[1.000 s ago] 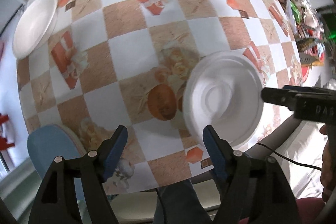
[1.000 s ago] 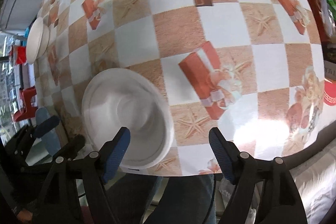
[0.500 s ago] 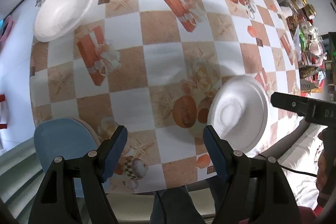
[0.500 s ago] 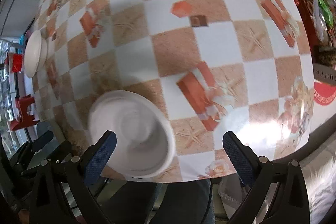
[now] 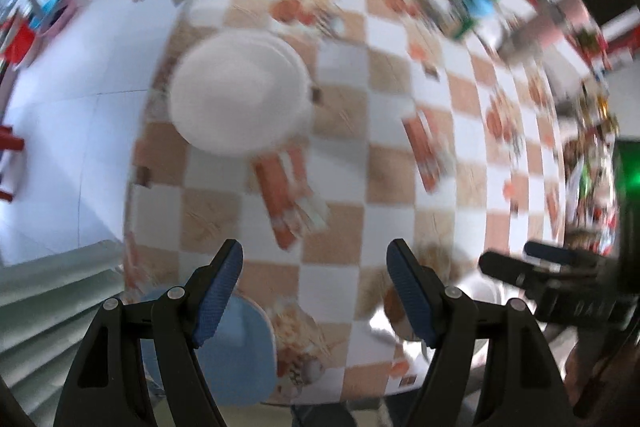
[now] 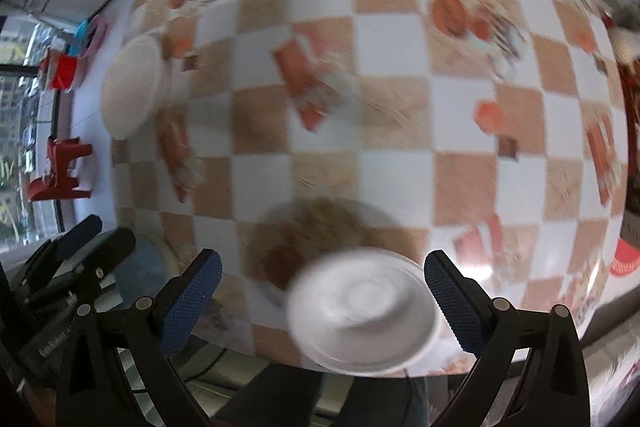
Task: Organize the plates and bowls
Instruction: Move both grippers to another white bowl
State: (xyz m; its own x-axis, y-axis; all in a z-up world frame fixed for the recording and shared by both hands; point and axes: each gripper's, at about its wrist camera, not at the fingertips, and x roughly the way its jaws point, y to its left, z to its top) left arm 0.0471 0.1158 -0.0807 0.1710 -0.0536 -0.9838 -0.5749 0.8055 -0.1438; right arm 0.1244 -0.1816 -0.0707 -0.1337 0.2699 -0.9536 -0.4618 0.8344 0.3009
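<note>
Here, in the left wrist view, the left gripper [image 5: 314, 287] hangs over the checkered tablecloth [image 5: 352, 163] with its blue-padded fingers [image 5: 218, 287] spread and nothing between them. A stack of white bowls [image 5: 240, 95] sits in the upper left of the frame, close to the cloth's left edge, where the table gives way to pale floor. A blue plate [image 5: 236, 351] lies at the lower left, partly behind the left finger and overhanging the near table edge. Between the stack and the fingers runs a broad bare stretch of cloth. At the lower right the black body of the right gripper [image 5: 560, 287] reaches in, and a sliver of a white dish shows beneath it. Clutter lines the far upper right edge, too blurred to name.

In the right wrist view, the right gripper [image 6: 320, 301] has its jaws released wide. A white plate [image 6: 362, 311] lies between the fingers [image 6: 192, 303] at the lower middle of the frame, touched by neither pad, its rim just at the near table edge. The bowl stack [image 6: 132, 91] sits at the upper left, at the cloth's left edge. The left gripper [image 6: 76, 251] shows at the lower left, over the blue plate [image 6: 140, 279]. The middle and right of the cloth lie open.
</note>
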